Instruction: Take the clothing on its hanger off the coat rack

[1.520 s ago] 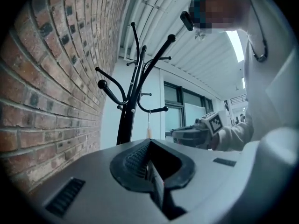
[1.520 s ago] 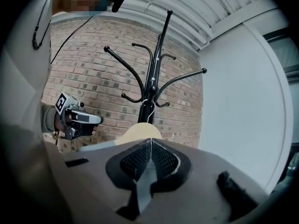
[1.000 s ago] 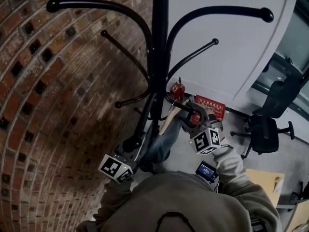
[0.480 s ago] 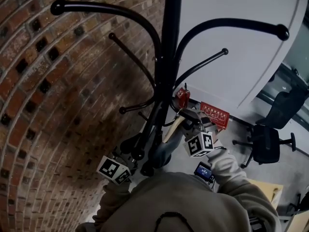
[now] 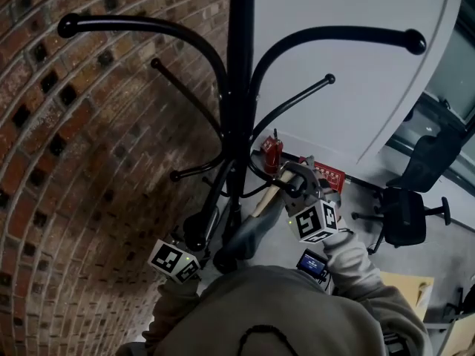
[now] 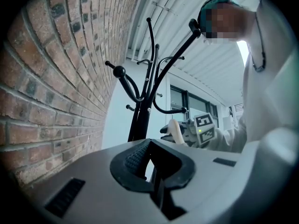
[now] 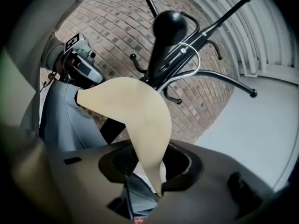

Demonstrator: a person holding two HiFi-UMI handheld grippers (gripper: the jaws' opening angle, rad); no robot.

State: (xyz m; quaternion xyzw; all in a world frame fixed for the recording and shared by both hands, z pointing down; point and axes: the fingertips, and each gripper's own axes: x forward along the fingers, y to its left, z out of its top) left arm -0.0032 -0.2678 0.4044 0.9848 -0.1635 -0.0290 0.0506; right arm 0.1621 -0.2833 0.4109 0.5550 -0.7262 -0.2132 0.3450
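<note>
The right gripper (image 7: 149, 168) is clamped on the wooden hanger (image 7: 135, 111): the pale, curved arm of the hanger runs down between its two jaws and the pads sit against it. In the head view this gripper is just right of the coat rack's (image 5: 239, 87) pole, low down, with its marker cube facing the camera.

The hanger's metal hook (image 7: 199, 59) is looped over one of the rack's lower arms, close behind the arm's black ball end (image 7: 170, 26). The grey-blue clothing (image 7: 65, 120) drapes from the hanger and hangs down beside the pole, between the two grippers.

The left gripper (image 6: 152, 160) has its jaws slightly apart with nothing between them. It points up at the rack from the pole's left side, near the foot of the clothing, and touches neither the garment nor the rack as far as its own view shows.

A brick wall (image 5: 89, 147) curves round the rack's left side. A white wall panel (image 5: 356, 73) stands behind it, and an office chair (image 5: 404, 217) sits well off to the right on the floor.
</note>
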